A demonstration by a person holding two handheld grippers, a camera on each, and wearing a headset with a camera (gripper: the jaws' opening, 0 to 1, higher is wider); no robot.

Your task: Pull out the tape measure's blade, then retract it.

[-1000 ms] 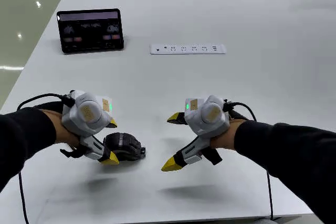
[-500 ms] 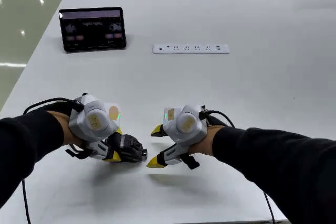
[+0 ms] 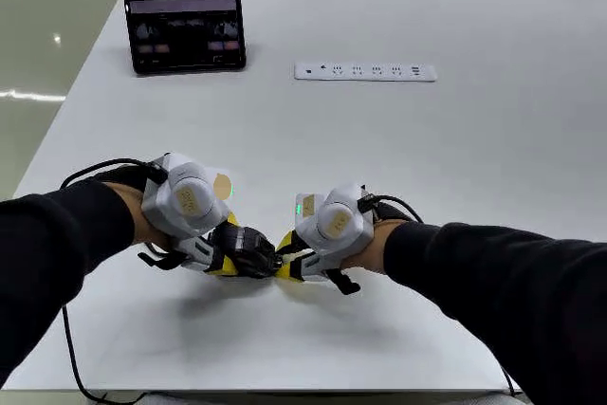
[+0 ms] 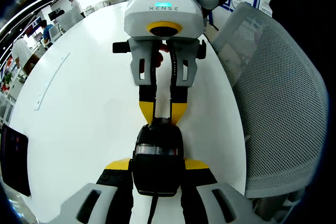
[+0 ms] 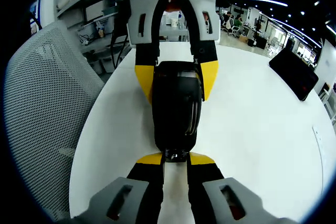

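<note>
Two grippers meet at a black rubber-cased tape measure [image 4: 157,153] close to the near edge of the white table [image 3: 474,158]. The left gripper [image 4: 157,164] has its yellow-tipped fingers clamped on the case's sides. The right gripper [image 5: 176,159] has its fingers nipped onto the small tab [image 5: 176,154] at the case's front end. Toward the far left corner stands a dark tablet [image 3: 185,32], with a white power strip [image 3: 365,72] near it.
</note>
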